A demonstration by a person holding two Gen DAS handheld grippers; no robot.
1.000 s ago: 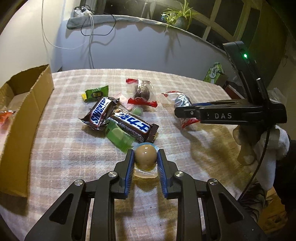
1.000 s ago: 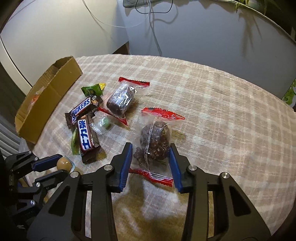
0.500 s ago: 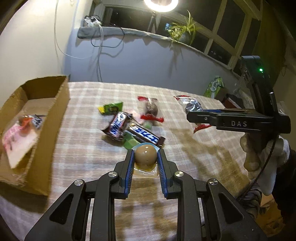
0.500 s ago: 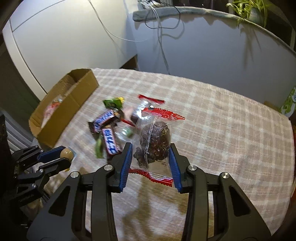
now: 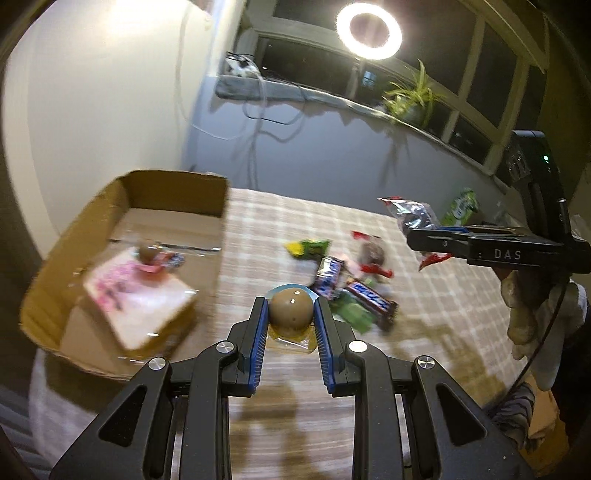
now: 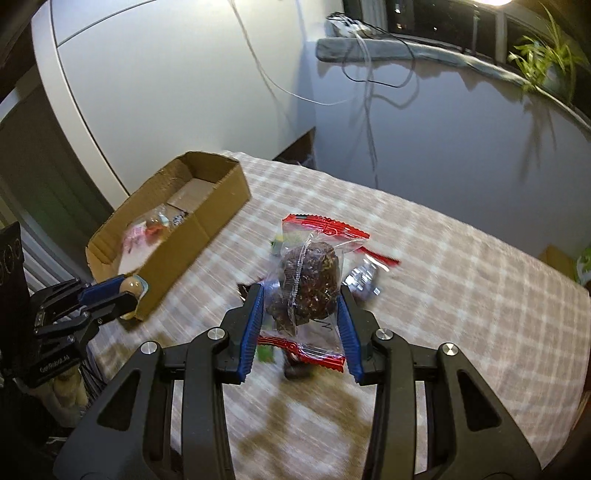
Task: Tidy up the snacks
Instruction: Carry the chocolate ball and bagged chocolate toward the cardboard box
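Note:
My left gripper is shut on a round brown candy ball in a clear wrapper, held above the table just right of the open cardboard box. The box holds a pink-and-white packet and other small snacks. My right gripper is shut on a clear bag with red ends holding a dark brown cake, lifted over the table. In the left wrist view the right gripper appears from the side with the bag in it. Snickers bars, a green candy and another red-ended bag lie in a pile.
A plaid cloth covers the table. The cardboard box sits at the table's left edge, near a white wall. A sill with cables, a ring light and a potted plant runs behind the table. A gloved hand holds the right gripper.
Both grippers have risen off the table with their snacks and swung left toward the cardboard box, whose inside now shows. The pile of snacks has stayed on the cloth.

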